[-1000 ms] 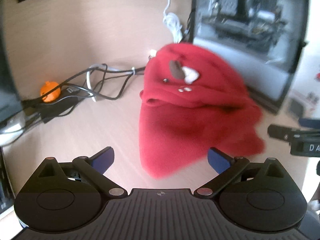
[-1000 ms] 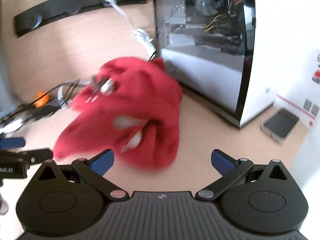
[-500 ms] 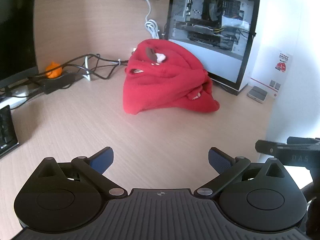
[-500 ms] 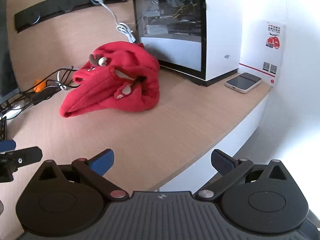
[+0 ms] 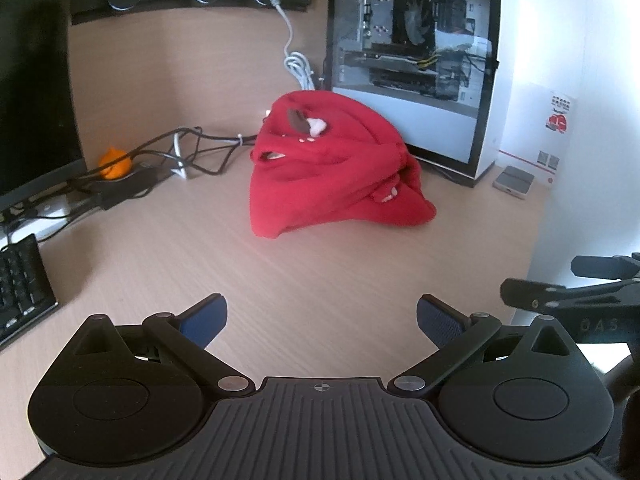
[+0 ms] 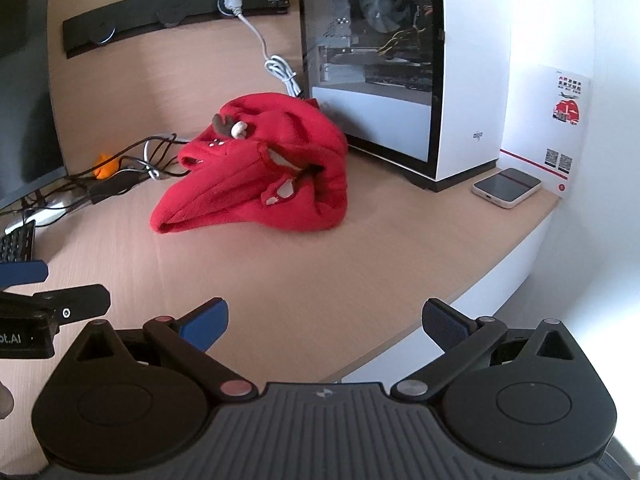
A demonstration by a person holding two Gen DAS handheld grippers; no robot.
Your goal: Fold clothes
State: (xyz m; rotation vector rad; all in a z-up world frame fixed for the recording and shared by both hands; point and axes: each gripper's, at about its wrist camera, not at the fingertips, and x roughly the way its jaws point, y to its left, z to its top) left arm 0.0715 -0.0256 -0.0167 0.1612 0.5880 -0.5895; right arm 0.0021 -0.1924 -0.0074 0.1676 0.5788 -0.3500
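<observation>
Well ahead of both sets of jaws, the wooden desk [image 5: 168, 264] carries a red fleece garment [image 5: 340, 172] lying in a bunched heap, apart from either gripper. From the left gripper [image 5: 322, 320] the heap sits straight ahead and slightly right of the gap between the jaws; from the right gripper [image 6: 324, 322] it lies ahead and to the left. Both grippers are spread wide with nothing between the blue pads, hovering over bare desk near its front edge.

Behind the heap and to the right of the jaws stands a glass-sided computer case [image 6: 372, 64], seemingly touching the garment's back edge, though the contact is hard to confirm. A monitor [image 5: 32, 80] is cut off at the far left.

The garment is crumpled into soft ridges, one flattened lobe reaching left toward the tangled cables [image 6: 152, 152]. Small brown antler-like and white pieces [image 6: 232, 126] sit on top, with white patches in the folds; its sleeves and outline are lost in the bundle. A phone-like device [image 6: 506, 188] lies far right. An orange object [image 5: 114, 164] sits among the cables, partly hidden.
</observation>
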